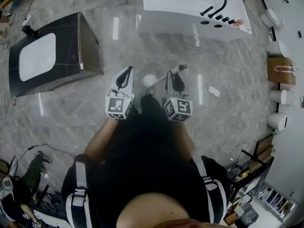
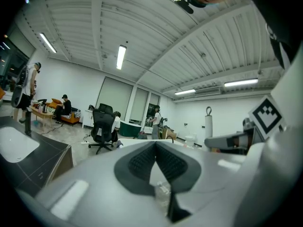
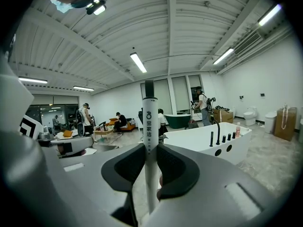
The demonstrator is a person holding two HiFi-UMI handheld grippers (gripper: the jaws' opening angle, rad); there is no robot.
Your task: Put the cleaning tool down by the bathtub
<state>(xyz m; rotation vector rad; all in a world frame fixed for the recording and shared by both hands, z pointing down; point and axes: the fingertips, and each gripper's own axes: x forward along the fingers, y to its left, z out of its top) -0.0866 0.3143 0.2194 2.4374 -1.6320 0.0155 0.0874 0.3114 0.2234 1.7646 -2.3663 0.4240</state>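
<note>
The cleaning tool is a white stick handle (image 3: 149, 112) with printed lettering; it stands upright between the jaws of my right gripper (image 3: 150, 148), which is shut on it. In the head view its round white head (image 1: 148, 80) hangs between the two grippers, and the grey handle end (image 1: 181, 68) pokes out past my right gripper (image 1: 171, 75). The white bathtub (image 1: 190, 11) with black taps lies ahead on the marble floor, and it also shows to the right as the bathtub (image 3: 203, 143). My left gripper (image 1: 128, 71) is held beside the right one, and the left gripper (image 2: 155, 143) is shut with nothing in it.
A black cabinet with a white basin (image 1: 47, 58) stands at the left. A white cable and plug (image 1: 213, 91) lie on the floor to the right. White fixtures and a cardboard box (image 1: 280, 70) line the right wall. A shelf (image 1: 251, 170) sits at the lower right. People and office chairs are far off.
</note>
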